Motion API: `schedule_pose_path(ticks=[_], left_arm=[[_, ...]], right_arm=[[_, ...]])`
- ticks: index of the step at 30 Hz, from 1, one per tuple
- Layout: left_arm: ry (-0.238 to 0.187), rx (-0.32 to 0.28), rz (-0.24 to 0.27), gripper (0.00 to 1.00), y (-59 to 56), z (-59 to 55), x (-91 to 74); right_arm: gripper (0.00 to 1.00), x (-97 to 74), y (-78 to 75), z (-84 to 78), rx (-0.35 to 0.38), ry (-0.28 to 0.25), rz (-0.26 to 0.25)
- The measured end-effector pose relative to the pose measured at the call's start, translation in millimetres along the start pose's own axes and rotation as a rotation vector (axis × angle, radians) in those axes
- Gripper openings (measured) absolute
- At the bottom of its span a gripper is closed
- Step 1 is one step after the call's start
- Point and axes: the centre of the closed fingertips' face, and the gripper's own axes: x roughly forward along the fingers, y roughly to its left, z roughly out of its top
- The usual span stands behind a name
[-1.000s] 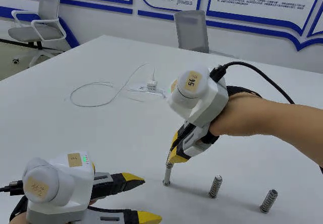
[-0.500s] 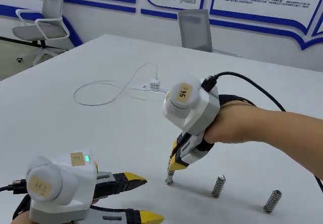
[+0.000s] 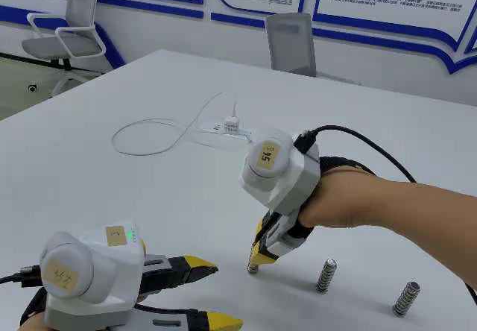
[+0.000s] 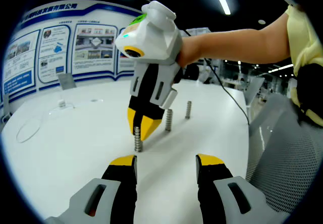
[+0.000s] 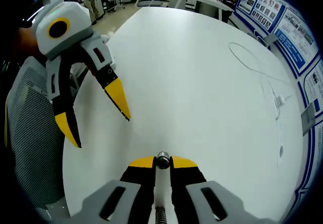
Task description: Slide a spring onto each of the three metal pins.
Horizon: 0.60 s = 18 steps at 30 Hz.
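Note:
Three short metal pins stand in a row on the white table (image 3: 112, 197). My right gripper (image 3: 259, 260) points down over the left pin, shut on the spring (image 3: 253, 267) around it, low near the table. The left gripper view has the right gripper (image 4: 144, 127) with that spring (image 4: 137, 142) under its yellow tips. The pin's top (image 5: 162, 159) sits between the shut jaws. The middle pin (image 3: 325, 275) and right pin (image 3: 406, 298) each carry a spring. My left gripper (image 3: 216, 294) lies open at the near left, nothing between its fingers; its jaws (image 4: 166, 161) point at the pins.
A thin white cable (image 3: 160, 133) with a small connector (image 3: 232, 126) loops across the far middle of the table. Grey chairs (image 3: 292, 44) stand behind the far edge. A mesh chair (image 4: 282, 148) is at the right in the left gripper view.
My right gripper has come down along the left pin, taking the spring low toward the table. The left gripper has stayed put.

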Motion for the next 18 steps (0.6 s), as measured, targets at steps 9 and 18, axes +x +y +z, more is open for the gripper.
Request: schedule_pose_path(ticks=[9,18], left_arm=[[0.002,-0.002,0.001,0.48,1.1,-0.4,-0.6],[-0.003,-0.002,0.002,0.48,1.4,1.8,-1.3]], right_arm=[[0.12,2.4,2.1,1.8,0.008,-0.003,0.007],[0.18,4.3,3.6,-1.3,0.002,0.000,0.009]])
